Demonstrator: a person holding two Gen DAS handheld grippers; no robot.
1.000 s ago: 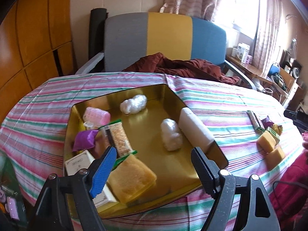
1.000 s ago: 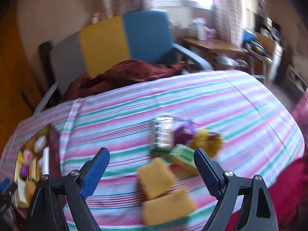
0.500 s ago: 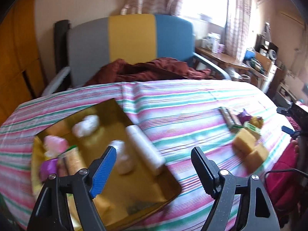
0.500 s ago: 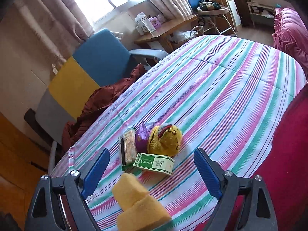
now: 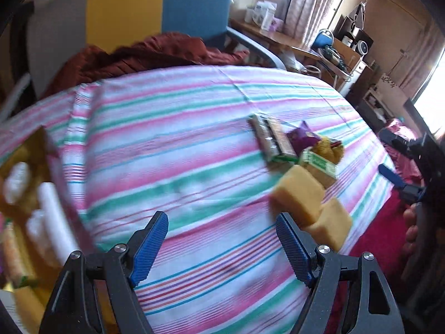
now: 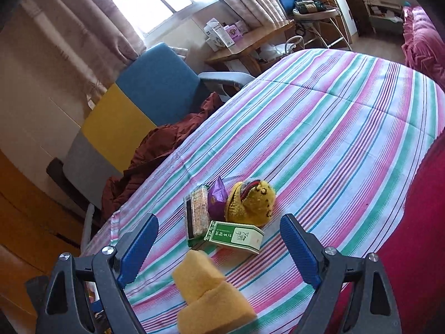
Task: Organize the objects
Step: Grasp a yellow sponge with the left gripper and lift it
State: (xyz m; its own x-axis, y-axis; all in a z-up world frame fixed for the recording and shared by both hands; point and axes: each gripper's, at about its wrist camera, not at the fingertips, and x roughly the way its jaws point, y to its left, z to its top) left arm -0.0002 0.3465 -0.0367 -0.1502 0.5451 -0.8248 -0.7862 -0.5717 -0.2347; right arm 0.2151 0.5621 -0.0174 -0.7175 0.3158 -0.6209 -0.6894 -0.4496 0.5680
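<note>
A cluster of loose items lies on the striped tablecloth: two yellow sponges, a green box, a snack bar, a purple packet and a yellow plush toy. My right gripper is open and empty just above the sponges and box. My left gripper is open and empty over bare cloth, left of the sponges. The gold tray with several items sits blurred at the left edge of the left wrist view. The right gripper also shows at the right of that view.
A grey, yellow and blue chair with a dark red cloth on it stands behind the table. A wooden side table with boxes stands by the window. A red cover lies off the table's right edge.
My left gripper has swung right, from over the tray toward the loose items. My right gripper has moved slightly closer to the cluster. Both stay open.
</note>
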